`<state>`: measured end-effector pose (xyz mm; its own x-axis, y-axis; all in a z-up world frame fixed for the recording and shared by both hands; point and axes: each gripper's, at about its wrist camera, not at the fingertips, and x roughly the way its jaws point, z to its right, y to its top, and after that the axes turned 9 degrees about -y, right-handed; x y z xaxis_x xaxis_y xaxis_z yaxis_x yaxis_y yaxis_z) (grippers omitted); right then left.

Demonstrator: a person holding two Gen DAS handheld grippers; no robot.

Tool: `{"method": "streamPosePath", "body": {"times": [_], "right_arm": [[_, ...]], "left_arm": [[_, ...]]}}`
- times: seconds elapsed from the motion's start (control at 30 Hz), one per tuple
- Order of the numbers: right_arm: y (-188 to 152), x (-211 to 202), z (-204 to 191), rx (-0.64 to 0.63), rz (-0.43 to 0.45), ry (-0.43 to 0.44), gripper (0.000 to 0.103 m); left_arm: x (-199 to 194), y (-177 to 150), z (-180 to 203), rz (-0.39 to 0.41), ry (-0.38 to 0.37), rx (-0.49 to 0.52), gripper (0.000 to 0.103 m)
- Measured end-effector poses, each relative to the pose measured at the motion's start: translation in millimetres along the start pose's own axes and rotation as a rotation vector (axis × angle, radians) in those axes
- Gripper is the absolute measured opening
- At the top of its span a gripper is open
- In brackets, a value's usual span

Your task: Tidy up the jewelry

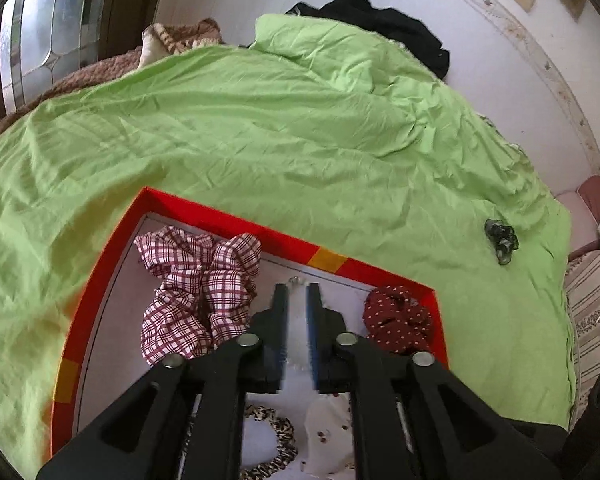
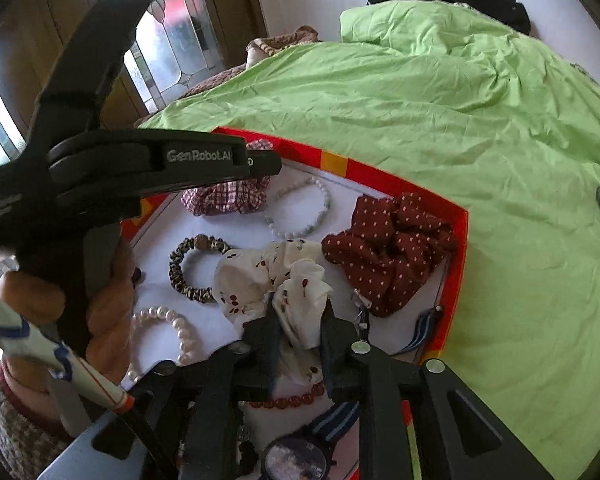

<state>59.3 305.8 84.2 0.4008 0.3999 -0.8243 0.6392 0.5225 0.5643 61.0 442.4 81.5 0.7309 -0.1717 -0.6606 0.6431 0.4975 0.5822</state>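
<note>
A red tray (image 1: 228, 220) with a white floor lies on a green sheet. In the left wrist view my left gripper (image 1: 297, 292) stands slightly open over the floor, with a few white beads (image 1: 296, 280) just past its tips. The right wrist view shows it (image 2: 274, 172) above a white bead bracelet (image 2: 320, 208) and a checked scrunchie (image 2: 224, 198). My right gripper (image 2: 300, 310) is open, its fingers on either side of a white cherry-print scrunchie (image 2: 260, 276) that rests on the floor. A dark red dotted scrunchie (image 2: 392, 248) fills the far right corner.
Also in the tray (image 2: 380, 176) are a leopard hair tie (image 2: 192, 268), a pearl bracelet (image 2: 180, 332), a red bead bracelet (image 2: 292, 400), a watch (image 2: 296, 460) and a striped strap (image 2: 420, 332). A dark green scrunchie (image 1: 500, 240) lies on the sheet to the right.
</note>
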Motion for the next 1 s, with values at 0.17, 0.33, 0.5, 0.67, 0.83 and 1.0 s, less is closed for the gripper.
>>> {"method": "streamPosePath", "body": {"times": [0.17, 0.33, 0.5, 0.67, 0.83, 1.0], "right_arm": [[2, -10, 4, 0.011, 0.036, -0.014, 0.051], [-5, -30, 15, 0.042, 0.068, -0.032, 0.058], [-39, -61, 37, 0.098, 0.101, -0.08, 0.068], [-86, -81, 55, 0.134, 0.09, -0.172, 0.068], [-122, -97, 74, 0.217, 0.058, -0.178, 0.07], [-146, -109, 80, 0.272, 0.052, -0.2, 0.072]], "left_arm": [[-15, -5, 7, 0.085, -0.033, 0.027, 0.045], [-25, -10, 15, 0.14, -0.022, 0.058, 0.05], [-36, -16, 23, 0.193, 0.041, 0.108, 0.054], [-51, -24, 35, 0.252, 0.141, 0.149, 0.057], [-91, -45, 54, 0.387, 0.279, 0.168, 0.078], [-141, -82, 75, 0.577, 0.471, 0.154, 0.099]]}}
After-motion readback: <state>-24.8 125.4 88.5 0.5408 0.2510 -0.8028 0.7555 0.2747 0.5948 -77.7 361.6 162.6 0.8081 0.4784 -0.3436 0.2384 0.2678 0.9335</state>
